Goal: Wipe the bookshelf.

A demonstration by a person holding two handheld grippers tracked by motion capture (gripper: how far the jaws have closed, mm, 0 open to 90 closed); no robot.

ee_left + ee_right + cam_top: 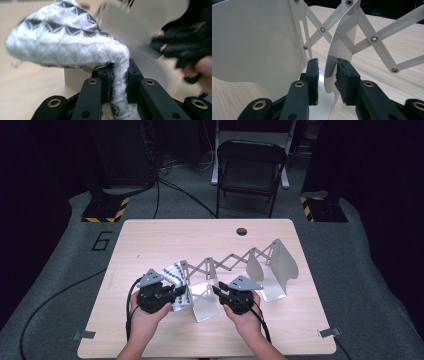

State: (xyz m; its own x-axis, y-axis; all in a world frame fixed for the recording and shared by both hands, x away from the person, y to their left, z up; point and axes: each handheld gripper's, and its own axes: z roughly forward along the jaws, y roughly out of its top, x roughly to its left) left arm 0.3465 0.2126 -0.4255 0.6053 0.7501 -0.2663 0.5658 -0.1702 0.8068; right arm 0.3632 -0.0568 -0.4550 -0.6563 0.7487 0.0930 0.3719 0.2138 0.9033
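Observation:
A white metal rack (227, 261) with scissor links and upright plates stands across the middle of the table. My left gripper (180, 292) is shut on a white cloth with a black diamond pattern (175, 272). In the left gripper view the cloth (67, 42) bulges above the pads of that gripper (119, 75), beside a rack plate (140, 27). My right gripper (218, 287) is at the rack's near end. In the right gripper view its jaws (325, 72) straddle the edge of a thin plate (342, 47). The left pad stands off the plate, so this gripper is open. A wider plate (257, 45) rises to the left.
The wooden table (150, 235) has a small round hole (242, 231) near its far edge. A folding chair (250, 165) stands behind it on the grey floor. The rack's far end plate (281, 262) sits toward the right. Cables trail off the near edge.

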